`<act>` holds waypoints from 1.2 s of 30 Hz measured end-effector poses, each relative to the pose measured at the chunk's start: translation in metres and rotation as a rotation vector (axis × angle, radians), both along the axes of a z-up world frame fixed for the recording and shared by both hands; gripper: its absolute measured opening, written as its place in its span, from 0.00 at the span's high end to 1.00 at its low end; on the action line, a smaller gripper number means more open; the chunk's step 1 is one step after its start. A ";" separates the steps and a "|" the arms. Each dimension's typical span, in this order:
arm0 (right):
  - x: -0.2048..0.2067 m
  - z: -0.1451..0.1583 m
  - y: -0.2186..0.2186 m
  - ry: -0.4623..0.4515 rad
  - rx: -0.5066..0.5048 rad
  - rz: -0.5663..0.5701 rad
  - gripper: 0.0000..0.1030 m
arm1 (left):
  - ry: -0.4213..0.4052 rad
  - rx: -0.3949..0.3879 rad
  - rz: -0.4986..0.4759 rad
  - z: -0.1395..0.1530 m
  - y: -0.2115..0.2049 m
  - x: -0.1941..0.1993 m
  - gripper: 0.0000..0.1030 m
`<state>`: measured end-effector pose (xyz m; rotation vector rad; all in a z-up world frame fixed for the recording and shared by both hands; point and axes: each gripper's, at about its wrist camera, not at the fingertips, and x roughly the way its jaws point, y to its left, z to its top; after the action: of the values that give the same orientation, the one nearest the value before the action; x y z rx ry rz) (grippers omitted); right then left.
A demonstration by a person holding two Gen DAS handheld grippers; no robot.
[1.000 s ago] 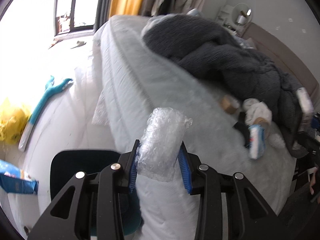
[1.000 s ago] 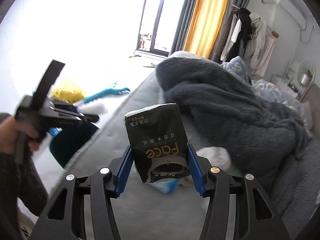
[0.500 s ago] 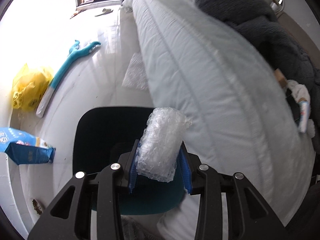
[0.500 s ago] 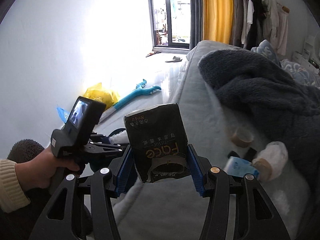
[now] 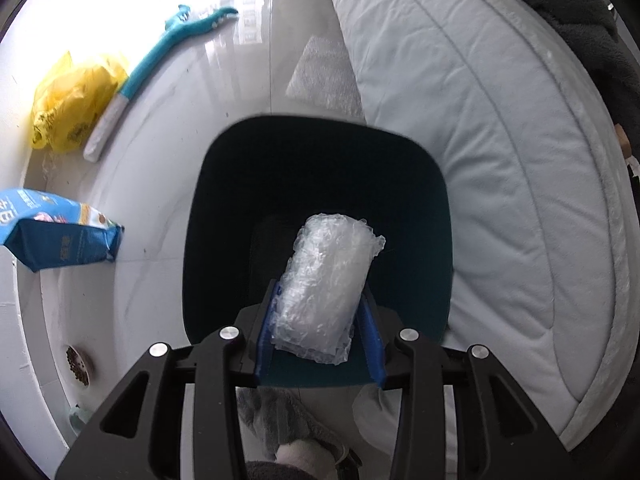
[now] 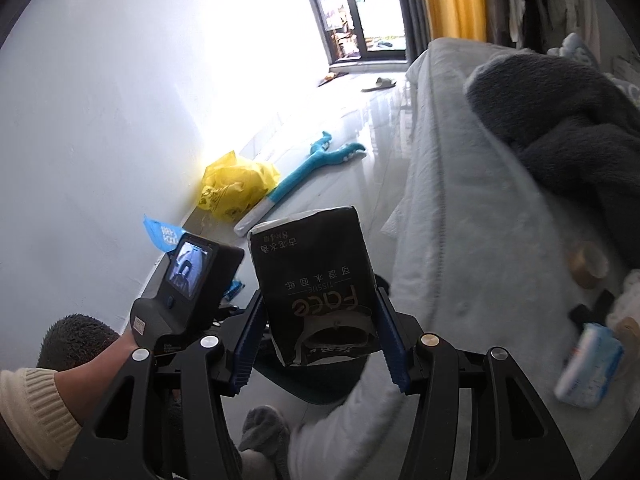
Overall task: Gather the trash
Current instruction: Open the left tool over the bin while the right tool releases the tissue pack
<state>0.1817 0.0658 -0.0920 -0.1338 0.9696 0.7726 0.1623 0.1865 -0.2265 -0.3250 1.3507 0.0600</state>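
A roll of clear bubble wrap [image 5: 328,288] sits between the blue pads of my left gripper [image 5: 320,292], which is shut on it. It hangs pointing steeply down over the mouth of a dark teal bin [image 5: 224,200] on the floor beside the bed. My right gripper [image 6: 319,296] is shut on a black tissue pack [image 6: 316,264] with its white lettering upside down. In the right wrist view the left gripper's body [image 6: 188,276] and the hand holding it [image 6: 92,364] are just to the left. The bin's edge [image 6: 312,388] shows below the pack.
The pale quilted bed [image 5: 500,160] runs along the right, with a dark grey blanket [image 6: 560,120], a tape roll [image 6: 588,264] and a blue-white packet [image 6: 588,364] on it. On the floor lie a yellow bag [image 5: 72,96], a teal long-handled tool [image 5: 160,52] and a blue packet [image 5: 60,236].
My left gripper swung off the bed and dropped over the bin, tilting downward, still holding the bubble wrap. My right gripper swung left toward the bin side with the tissue pack.
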 end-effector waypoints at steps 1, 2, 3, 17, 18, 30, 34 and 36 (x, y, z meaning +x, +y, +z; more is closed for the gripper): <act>0.003 -0.004 0.004 0.007 -0.008 0.006 0.47 | 0.016 -0.003 -0.005 -0.003 0.001 -0.002 0.60; 0.007 -0.008 0.010 0.017 -0.019 0.009 0.47 | 0.026 -0.003 -0.008 -0.006 0.002 -0.003 0.60; 0.009 -0.013 0.014 0.025 -0.024 0.012 0.47 | 0.039 -0.008 -0.007 -0.009 0.005 -0.005 0.60; 0.050 -0.079 0.070 0.192 -0.091 0.023 0.47 | 0.023 -0.006 0.020 0.011 0.038 -0.028 0.33; 0.051 -0.084 0.074 0.201 -0.098 0.024 0.47 | 0.009 0.000 0.027 0.015 0.042 -0.030 0.30; 0.051 -0.132 0.099 0.254 -0.195 0.043 0.47 | -0.202 0.067 0.091 0.063 0.071 -0.045 0.21; 0.053 -0.146 0.102 0.268 -0.220 0.030 0.46 | -0.320 0.130 0.086 0.087 0.070 -0.049 0.21; 0.054 -0.153 0.105 0.273 -0.236 0.027 0.46 | -0.374 0.149 0.085 0.097 0.067 -0.050 0.21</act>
<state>0.2356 0.1703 -0.2452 -0.2508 1.3205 0.7100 0.1120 0.2540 -0.1297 -0.2529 0.9555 0.1623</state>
